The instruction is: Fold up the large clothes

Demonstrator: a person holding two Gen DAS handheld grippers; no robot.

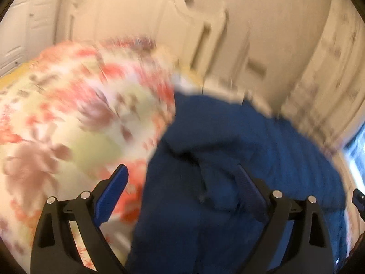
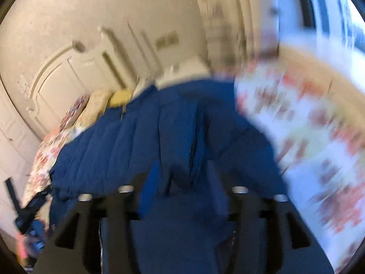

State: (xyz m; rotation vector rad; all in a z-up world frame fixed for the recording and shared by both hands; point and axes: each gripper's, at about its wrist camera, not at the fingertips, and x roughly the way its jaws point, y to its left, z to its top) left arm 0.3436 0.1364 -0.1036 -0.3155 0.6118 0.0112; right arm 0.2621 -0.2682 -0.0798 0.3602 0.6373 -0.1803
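cream panelled walls (image 1: 141, 13) rise behind a floral bedspread (image 1: 57, 114). left gripper (image 1: 180, 175) stands wide, the blue quilted jacket (image 1: 251, 141) under its right finger. right gripper (image 2: 182, 171) hangs partly open, jacket folds between its fingers, ungripped.

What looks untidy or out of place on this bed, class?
The blue quilted jacket lies rumpled on the floral bedspread, bunched into ridges near its middle rather than flat. Nothing looks spilled or torn, though blur hides fine detail.
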